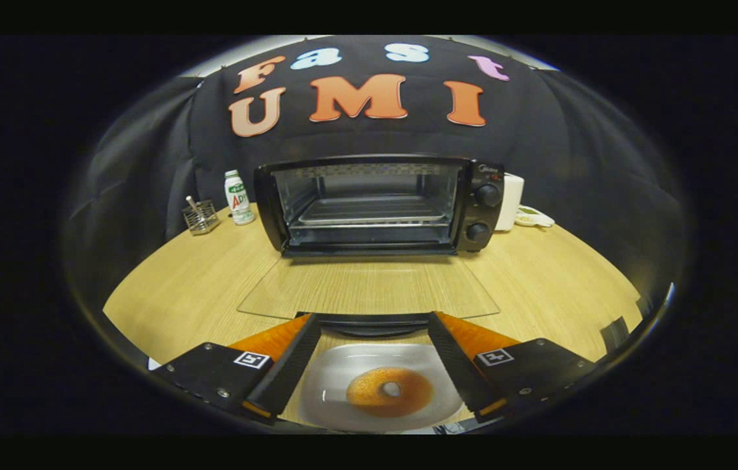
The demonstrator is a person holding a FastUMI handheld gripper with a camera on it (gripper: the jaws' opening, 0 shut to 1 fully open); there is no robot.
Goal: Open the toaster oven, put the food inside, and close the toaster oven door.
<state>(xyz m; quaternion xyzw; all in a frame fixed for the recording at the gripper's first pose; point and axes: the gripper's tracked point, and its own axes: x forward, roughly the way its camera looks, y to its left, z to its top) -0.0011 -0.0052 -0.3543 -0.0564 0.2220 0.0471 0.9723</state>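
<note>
while the toaster oven (378, 203) stands at twelve o'clock with its glass door (369, 287) folded down, the gripper (372, 323) hangs released over a doughnut (389, 391) on a white plate (329, 378).

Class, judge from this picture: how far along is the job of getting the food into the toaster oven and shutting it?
Done: the toaster oven door lies folded down flat on the table, rack exposed. In hand: the gripper is open, its fingers either side of the white plate holding the doughnut, gripping nothing. Left: put the food inside and close the door.
</note>
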